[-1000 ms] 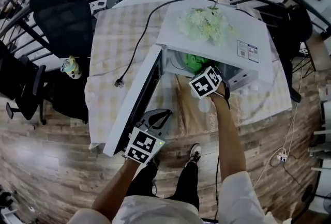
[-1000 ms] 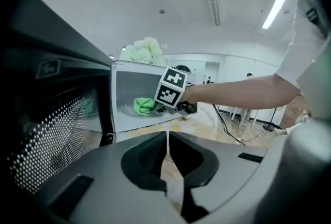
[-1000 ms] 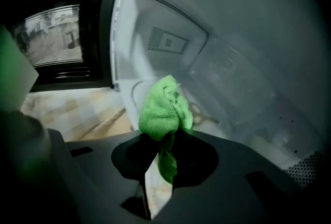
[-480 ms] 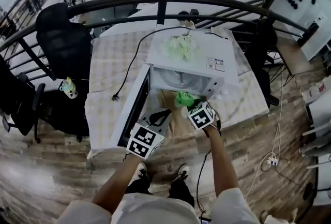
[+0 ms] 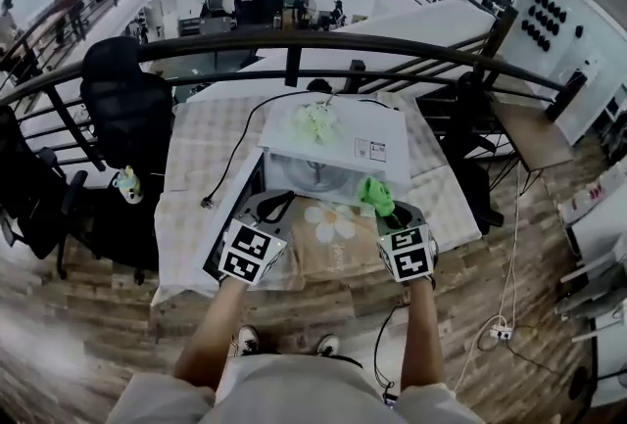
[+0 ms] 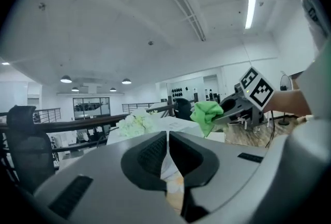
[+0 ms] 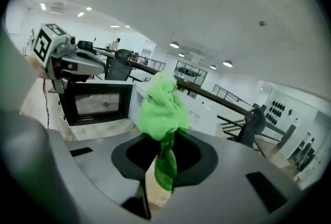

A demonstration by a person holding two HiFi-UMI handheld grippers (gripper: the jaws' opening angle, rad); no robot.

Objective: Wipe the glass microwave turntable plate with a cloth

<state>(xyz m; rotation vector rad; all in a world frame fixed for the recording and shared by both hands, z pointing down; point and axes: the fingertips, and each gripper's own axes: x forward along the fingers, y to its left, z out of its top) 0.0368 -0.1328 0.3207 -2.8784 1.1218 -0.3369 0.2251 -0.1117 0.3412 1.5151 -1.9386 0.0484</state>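
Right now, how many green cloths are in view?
1. The green cloth is pinched in the right gripper, held in front of the open microwave. The left gripper is shut on nothing. More could be hidden inside the microwave.

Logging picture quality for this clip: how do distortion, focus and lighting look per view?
Head view: heavy fisheye bows the railing into an arc; microwave sharp at centre, edges smeared. Left gripper view: black vignette, ceiling strip light blown out. Right gripper view: green cloth crisp, near-left foreground blurred.
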